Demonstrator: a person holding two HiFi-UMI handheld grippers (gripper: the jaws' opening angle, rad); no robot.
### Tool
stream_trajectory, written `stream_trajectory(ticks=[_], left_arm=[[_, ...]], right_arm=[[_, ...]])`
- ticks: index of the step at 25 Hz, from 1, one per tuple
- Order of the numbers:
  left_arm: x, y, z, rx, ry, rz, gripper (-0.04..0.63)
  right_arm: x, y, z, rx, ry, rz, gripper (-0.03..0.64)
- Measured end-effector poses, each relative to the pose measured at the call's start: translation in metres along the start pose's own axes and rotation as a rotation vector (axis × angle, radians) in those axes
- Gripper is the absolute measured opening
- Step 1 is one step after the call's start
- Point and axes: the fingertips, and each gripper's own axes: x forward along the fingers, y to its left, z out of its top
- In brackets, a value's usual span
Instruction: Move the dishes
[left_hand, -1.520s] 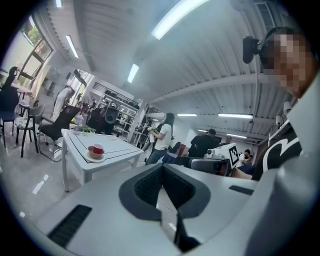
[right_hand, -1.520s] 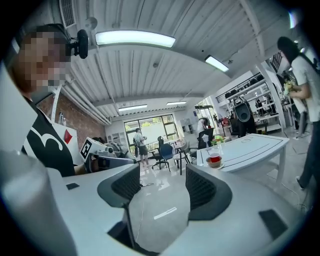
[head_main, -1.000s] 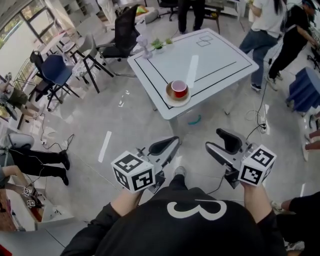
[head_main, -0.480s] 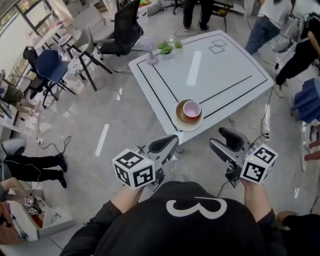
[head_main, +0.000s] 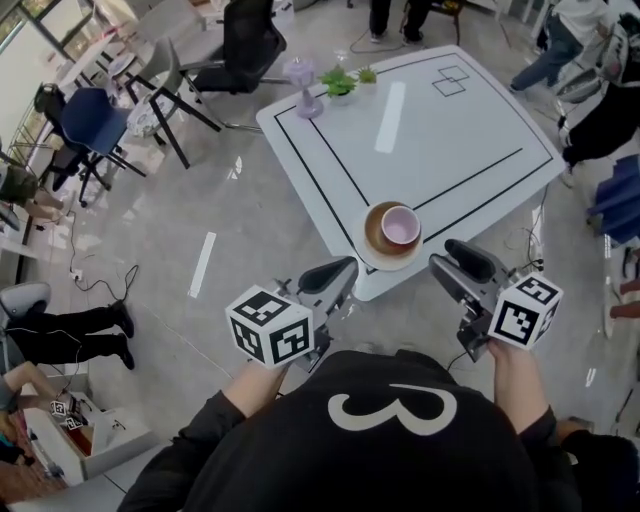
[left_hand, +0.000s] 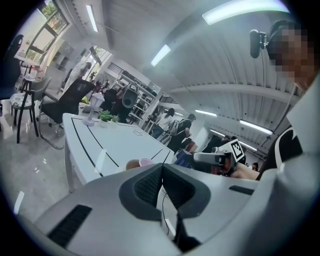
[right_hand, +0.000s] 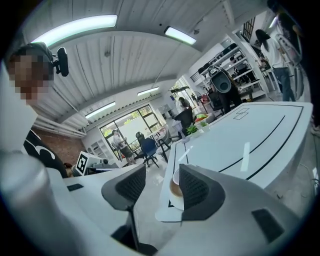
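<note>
Head view has the cup (head_main: 401, 225) on its plate (head_main: 371, 236) at the table (head_main: 450, 130) corner, nearer than a second ago, probably almost within reach; left gripper (head_main: 338, 272) pressed together, right gripper (head_main: 452, 258) spread, both empty

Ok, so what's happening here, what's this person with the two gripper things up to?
A person stands at the near corner of a white table, a handheld gripper in each hand. A pink cup sits on a brown plate at that corner, untouched. The left gripper has its jaws together and holds nothing. The right gripper is open, short of the cup. No dish has been picked up yet.
</note>
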Motion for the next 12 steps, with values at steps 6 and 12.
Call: stream_trajectory(ticks=[6, 12], left_arm=[[0.002, 0.011, -0.005, -0.021, 0.007, 0.036, 0.003], [0.008, 0.018, 0.008, -0.026, -0.009, 0.097, 0.003]], right_arm=[[0.021, -0.018, -0.007, -0.07, 0.073, -0.036, 0.193], [0.041, -0.04, -0.009, 0.027, 0.121, 0.032, 0.183]])
